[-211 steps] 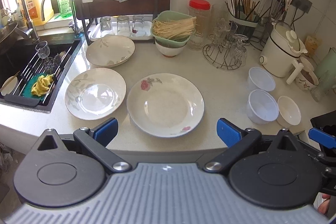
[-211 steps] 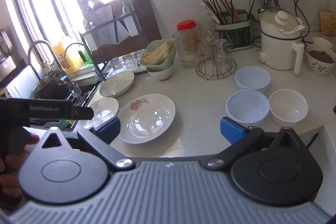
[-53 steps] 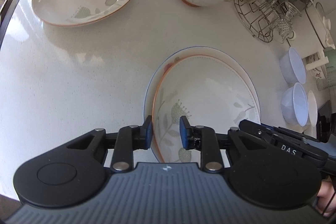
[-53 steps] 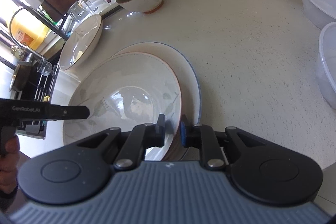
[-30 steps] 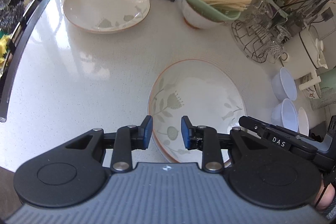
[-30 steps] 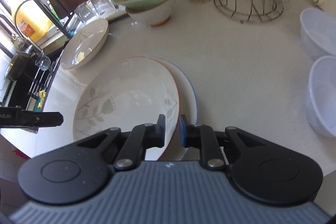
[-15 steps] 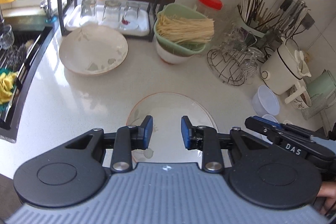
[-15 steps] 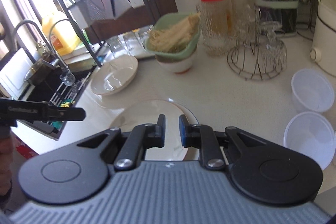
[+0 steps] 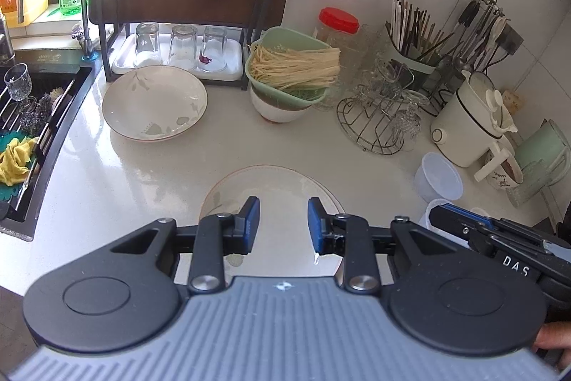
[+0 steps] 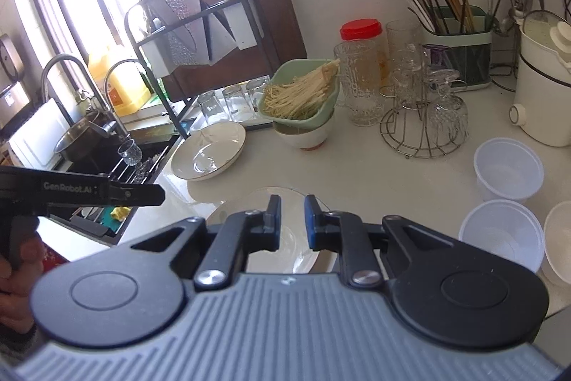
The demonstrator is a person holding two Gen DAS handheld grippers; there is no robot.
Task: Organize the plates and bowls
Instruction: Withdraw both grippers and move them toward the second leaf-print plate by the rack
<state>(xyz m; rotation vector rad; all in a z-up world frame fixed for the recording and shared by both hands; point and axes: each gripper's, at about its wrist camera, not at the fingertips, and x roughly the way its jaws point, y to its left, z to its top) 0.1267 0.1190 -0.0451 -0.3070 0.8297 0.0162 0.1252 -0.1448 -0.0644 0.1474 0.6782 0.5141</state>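
I see the left gripper (image 9: pixel 282 220) jaws apart and the right gripper (image 10: pixel 289 222) jaws nearly together, both empty above the stacked plates (image 9: pixel 274 177) on the desk (image 9: pixel 150 174).

Glossy white stone-look countertop (image 9: pixel 107 202), smooth, speckled. Near stacked plates (image 9: pixel 282 188) and far-left plate (image 9: pixel 154 102): glazed ceramic, shiny. Right tubs (image 10: pixel 508 168): thin translucent plastic. Wire glass rack (image 9: pixel 371 127): bare shiny metal. Tumblers (image 9: pixel 182 47): clear glass. Far dish rack (image 9: pixel 192 9): matt black metal. Green colander (image 9: pixel 285 95): matt plastic. Jar lid (image 9: pixel 338 19): red plastic. Yellow cloth (image 9: pixel 14 159) in sink, crumpled. Gripper bodies: matt black plastic, ribbed grey housing.
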